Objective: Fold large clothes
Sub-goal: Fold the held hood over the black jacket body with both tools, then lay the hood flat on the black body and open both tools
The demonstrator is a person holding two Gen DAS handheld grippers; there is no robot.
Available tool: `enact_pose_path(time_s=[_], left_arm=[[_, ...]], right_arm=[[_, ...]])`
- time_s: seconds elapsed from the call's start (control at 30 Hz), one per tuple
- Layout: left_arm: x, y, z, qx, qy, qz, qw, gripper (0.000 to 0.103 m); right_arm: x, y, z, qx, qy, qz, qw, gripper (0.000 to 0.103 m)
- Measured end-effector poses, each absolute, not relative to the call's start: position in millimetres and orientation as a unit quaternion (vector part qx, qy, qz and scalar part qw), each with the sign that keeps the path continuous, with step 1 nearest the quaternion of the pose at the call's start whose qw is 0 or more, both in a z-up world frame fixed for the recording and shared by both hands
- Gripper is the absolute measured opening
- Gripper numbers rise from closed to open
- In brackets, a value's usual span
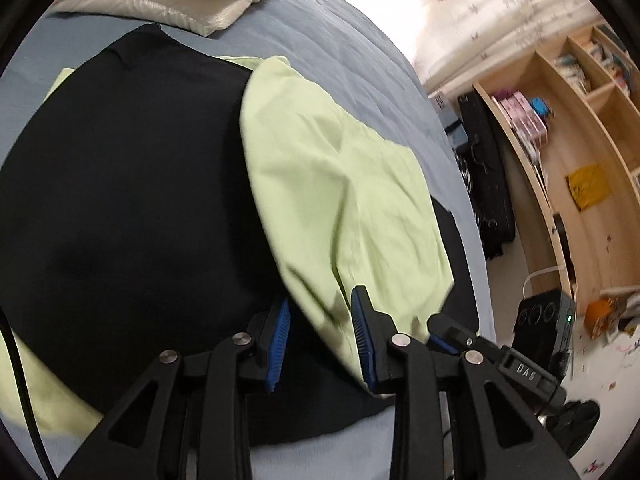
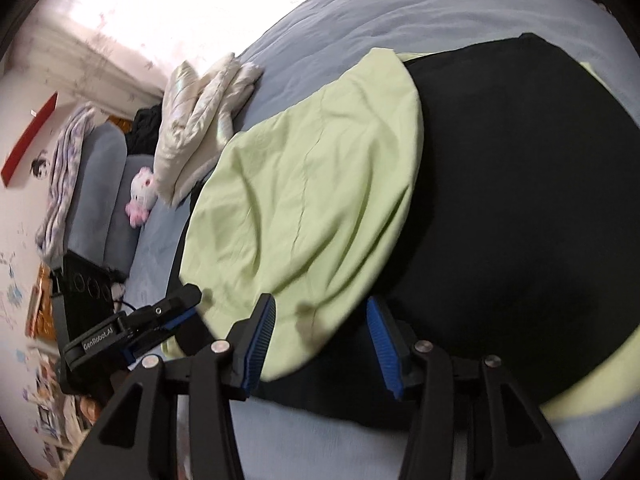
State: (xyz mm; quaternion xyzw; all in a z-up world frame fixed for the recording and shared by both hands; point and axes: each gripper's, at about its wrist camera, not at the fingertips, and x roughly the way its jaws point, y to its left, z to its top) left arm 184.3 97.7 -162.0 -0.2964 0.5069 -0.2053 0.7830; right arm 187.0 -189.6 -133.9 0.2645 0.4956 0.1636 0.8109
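Observation:
A large black garment (image 1: pixel 120 200) with a light green side lies spread on the blue bed (image 1: pixel 340 40). A green flap (image 1: pixel 328 184) is folded over onto the black part. My left gripper (image 1: pixel 320 316) stands open at the flap's near edge. The green cloth lies loose between its blue pads, which do not press it. In the right wrist view my right gripper (image 2: pixel 320 324) is open over the same green flap (image 2: pixel 312 184), beside the black part (image 2: pixel 520 200). Each gripper shows in the other's view: the right gripper (image 1: pixel 444 332) and the left gripper (image 2: pixel 184 304), close side by side.
A folded white padded garment (image 2: pixel 204 120) lies further up the bed (image 2: pixel 400 12), with a pink and white plush toy (image 2: pixel 140 196) and blue pillows (image 2: pixel 104 184) beyond. A wooden bookshelf (image 1: pixel 580 140) and a black device (image 1: pixel 544 316) stand beside the bed.

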Motion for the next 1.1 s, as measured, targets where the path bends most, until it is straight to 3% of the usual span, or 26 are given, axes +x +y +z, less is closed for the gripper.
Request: enact_pose_path(time_s=[0.03,0.1,0.13,0.17,0.2,0.27,0.4,0.53,0.63,0.73,0.8,0.97,1.1], left_arm=[[191,97,-166,-0.299,0.504,-0.199,0.786,0.028],[199,93,-172,-0.301,0.501,-0.190,0.789,0.007],[205,90,-174,-0.302,0.502,-0.187,0.788,0.006],[206,88,-174,-0.301,0.498,-0.184,0.792,0.006],[206,85,-170,-0.297,0.489,-0.183,0.799,0.005],[202,80,-162,-0.288,0.467,-0.187,0.815,0.004],[192,71,-167,-0.268,0.468,-0.197,0.818,0.004],[188,62,-195,-0.249,0.495,-0.185,0.812,0.007],[191,61,-186,-0.243,0.502,-0.184,0.809,0.010],[186,54,-167,-0.166,0.502,-0.159,0.834,0.024],[178,50,-154,-0.114,0.494,-0.128,0.853,0.044],[175,39,-122,-0.062,0.448,-0.091,0.887,0.045],[186,33,-110,-0.067,0.420,-0.104,0.899,0.043]], right_arm=[[191,-190,-137,0.266,0.495,0.162,0.811,0.048],[199,-188,-143,0.265,0.497,0.158,0.811,0.042],[203,-185,-145,0.261,0.497,0.159,0.813,0.035],[206,-183,-145,0.253,0.498,0.159,0.814,0.016],[208,-182,-143,0.244,0.496,0.160,0.818,0.009],[205,-183,-128,0.237,0.464,0.168,0.837,0.007],[190,-190,-111,0.223,0.421,0.163,0.864,0.007],[192,-190,-159,0.208,0.498,0.125,0.833,0.009],[187,-189,-150,0.208,0.497,0.117,0.834,0.015],[181,-183,-129,0.177,0.495,0.095,0.845,0.020],[172,-181,-110,0.157,0.469,0.086,0.865,0.022],[162,-170,-77,0.139,0.397,0.099,0.902,0.029],[185,-150,-77,0.129,0.393,0.123,0.902,0.029]])
